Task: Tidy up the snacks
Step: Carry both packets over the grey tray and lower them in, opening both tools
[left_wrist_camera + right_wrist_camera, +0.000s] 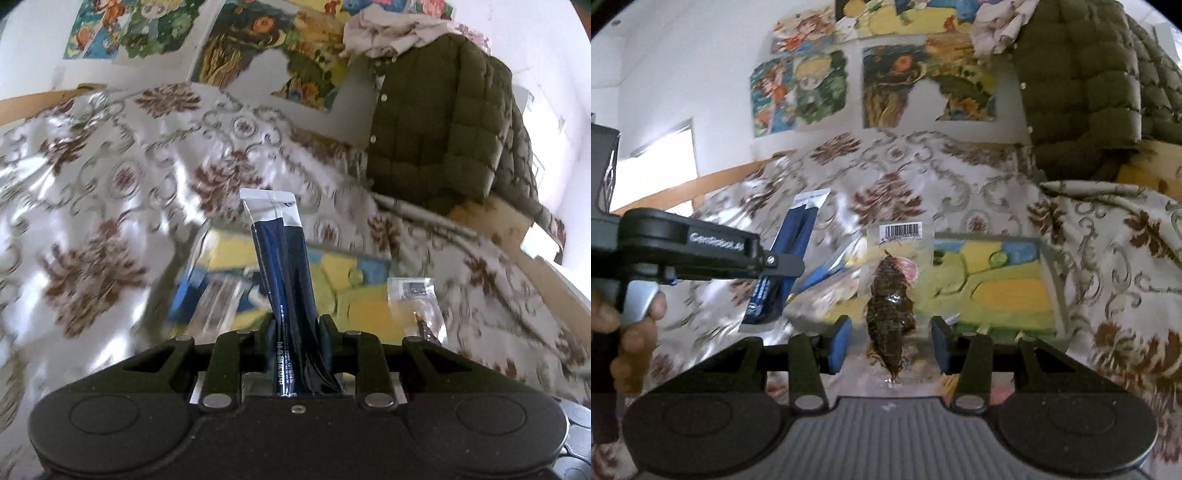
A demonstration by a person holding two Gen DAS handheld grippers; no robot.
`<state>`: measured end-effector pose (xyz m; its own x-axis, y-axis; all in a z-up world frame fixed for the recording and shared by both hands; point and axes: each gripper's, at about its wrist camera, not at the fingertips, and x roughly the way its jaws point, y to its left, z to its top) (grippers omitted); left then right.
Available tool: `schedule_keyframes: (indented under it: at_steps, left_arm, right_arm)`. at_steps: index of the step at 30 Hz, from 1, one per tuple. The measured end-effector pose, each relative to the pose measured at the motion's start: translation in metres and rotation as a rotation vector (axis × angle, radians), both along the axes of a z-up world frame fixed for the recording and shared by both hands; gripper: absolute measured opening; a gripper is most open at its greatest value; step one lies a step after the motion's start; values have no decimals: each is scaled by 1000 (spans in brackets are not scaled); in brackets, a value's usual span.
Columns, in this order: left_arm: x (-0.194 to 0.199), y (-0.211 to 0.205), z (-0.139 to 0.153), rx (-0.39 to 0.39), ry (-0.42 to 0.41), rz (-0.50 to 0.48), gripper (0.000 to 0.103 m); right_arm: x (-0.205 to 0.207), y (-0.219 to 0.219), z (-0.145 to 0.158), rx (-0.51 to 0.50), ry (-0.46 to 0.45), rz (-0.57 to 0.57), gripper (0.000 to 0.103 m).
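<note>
the left gripper (295, 326) clenches a dark blue snack stick (282, 258); the right gripper (891, 341), released, straddles a clear dried-fish packet (891, 295).

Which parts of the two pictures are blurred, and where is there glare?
Left wrist view: the dark blue stick packet is sharp in the left hand-held gripper, the floral cloth is smeared with white glare. Right wrist view: the dried fish packet is sharp, the cloth around it blurred.
</note>
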<state>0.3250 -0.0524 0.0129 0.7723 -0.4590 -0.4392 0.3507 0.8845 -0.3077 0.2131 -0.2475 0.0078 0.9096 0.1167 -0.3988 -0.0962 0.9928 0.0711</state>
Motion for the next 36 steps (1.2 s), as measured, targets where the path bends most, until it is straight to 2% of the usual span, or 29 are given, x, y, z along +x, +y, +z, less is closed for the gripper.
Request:
schedule_keyframes:
  at_steps: [7,11,14,16,20,28,36]
  left_arm:
    - [46,-25,-22,11,-65,14,26]
    - [62,-19,-44,5,-33,27,26]
    - [72,-12,-58,-1,-6,46,26]
    - [78,-9,-64,-12,13,56,26]
    - [85,-12,-72,12,26,63,26]
    - [85,-28,-81,74,35,2,26]
    - [88,-30,-88,73,66,3,28]
  right_arm:
    - [63,-24,1,54,-34,-93,51]
    - [100,-27,-8,65,-21,-102,51]
    - [122,-35,-18,160,20,-90,51]
    - [133,-36,-25,168,39,-96,51]
    - [146,-34,-39,151,80,-106,51]
    - [153,-31,-59,121,161,-140,51]
    - [153,-32,-63,112,184,-146,51]
